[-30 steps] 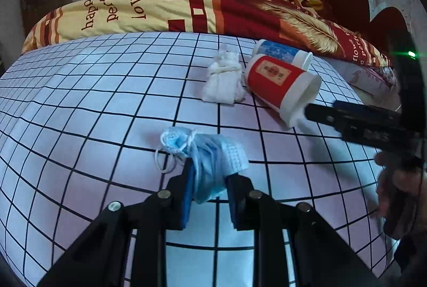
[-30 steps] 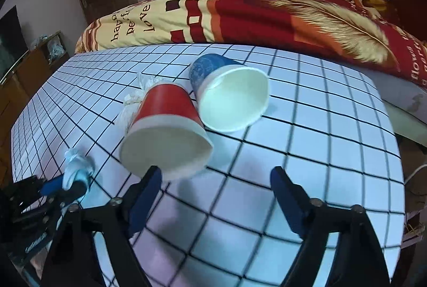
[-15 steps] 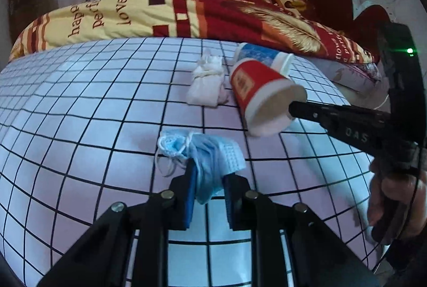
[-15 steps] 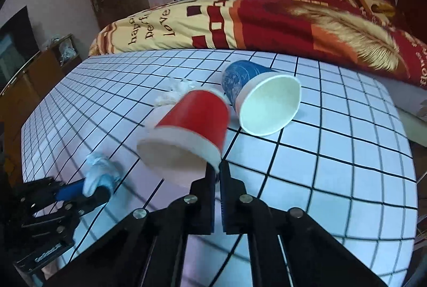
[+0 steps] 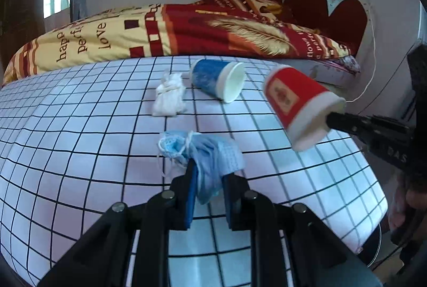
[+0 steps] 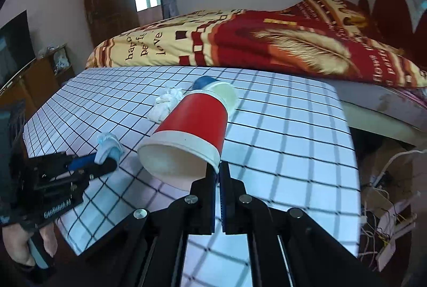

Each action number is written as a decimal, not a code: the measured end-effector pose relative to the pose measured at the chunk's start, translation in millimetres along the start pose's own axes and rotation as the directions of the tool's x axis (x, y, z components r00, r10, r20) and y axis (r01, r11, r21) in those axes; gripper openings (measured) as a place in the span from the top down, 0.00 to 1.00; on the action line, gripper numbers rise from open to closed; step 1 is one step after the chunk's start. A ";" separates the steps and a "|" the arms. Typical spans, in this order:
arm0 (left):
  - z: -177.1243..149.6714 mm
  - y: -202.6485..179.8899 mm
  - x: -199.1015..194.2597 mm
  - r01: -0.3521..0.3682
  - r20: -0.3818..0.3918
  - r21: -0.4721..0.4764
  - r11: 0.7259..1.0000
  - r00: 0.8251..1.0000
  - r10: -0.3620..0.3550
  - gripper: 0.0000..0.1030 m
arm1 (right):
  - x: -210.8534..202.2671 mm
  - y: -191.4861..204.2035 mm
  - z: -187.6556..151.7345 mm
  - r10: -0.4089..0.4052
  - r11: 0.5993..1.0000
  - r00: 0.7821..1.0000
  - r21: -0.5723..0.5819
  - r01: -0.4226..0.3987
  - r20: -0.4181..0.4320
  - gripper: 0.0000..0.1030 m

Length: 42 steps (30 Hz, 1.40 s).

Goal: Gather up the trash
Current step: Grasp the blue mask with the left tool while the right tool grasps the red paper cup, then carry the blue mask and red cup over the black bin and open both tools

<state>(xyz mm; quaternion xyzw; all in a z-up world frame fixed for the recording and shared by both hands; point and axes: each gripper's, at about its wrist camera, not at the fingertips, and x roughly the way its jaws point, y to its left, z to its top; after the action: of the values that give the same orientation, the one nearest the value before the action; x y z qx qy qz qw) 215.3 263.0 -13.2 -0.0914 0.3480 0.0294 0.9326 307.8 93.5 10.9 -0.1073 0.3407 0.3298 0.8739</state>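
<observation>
While my left gripper [image 5: 209, 180] pinches the blue face mask [image 5: 210, 153] and my right gripper [image 6: 217, 175] pinches the red paper cup [image 6: 194, 124] rim, the blue paper cup [image 5: 213, 79] and tissue wad [image 5: 169, 97] beside it wait on the checkered table [image 5: 80, 127].

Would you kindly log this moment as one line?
left gripper: shut on crumpled blue face mask | right gripper: shut on red paper cup rim, lifted

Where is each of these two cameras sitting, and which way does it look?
Left wrist: rides the left gripper, looking along its fingers at the crumpled blue face mask it pinches; the person's other hand shows.
Right wrist: rides the right gripper, shut on the rim of the red paper cup; a hand shows.
Shared: blue paper cup, white crumpled tissue, grid-patterned white tablecloth.
</observation>
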 end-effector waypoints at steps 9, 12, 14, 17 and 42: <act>-5.4 -35.6 -27.8 0.008 0.033 0.047 0.999 0.999 -0.009 0.81 | -68.0 -29.1 -31.9 -0.034 0.998 0.998 0.056 0.031 0.053 0.97; -6.7 -48.6 -35.9 0.013 0.046 0.067 0.998 0.999 -0.016 0.81 | -88.4 -37.1 -44.9 -0.048 0.997 0.997 0.071 0.043 0.068 0.97; -7.5 -58.9 -39.7 0.019 0.051 0.085 0.996 0.998 -0.023 0.81 | -101.1 -41.8 -52.2 -0.055 0.995 0.995 0.084 0.049 0.078 0.97; -9.6 -73.9 -44.8 0.033 0.056 0.104 0.994 0.998 -0.040 0.81 | -121.4 -50.5 -63.7 -0.073 0.992 0.993 0.106 0.062 0.096 0.97; -38.3 -203.3 -57.6 0.199 0.008 0.268 0.943 0.978 -0.209 0.81 | -246.7 -143.3 -177.8 -0.263 0.925 0.958 0.311 0.219 0.110 0.97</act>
<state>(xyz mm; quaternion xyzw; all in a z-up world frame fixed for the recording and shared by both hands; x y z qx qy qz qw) 171.2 56.6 26.6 -0.0007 0.3203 -0.1127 0.9406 171.8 -212.7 37.5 0.0085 0.3040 0.1720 0.9370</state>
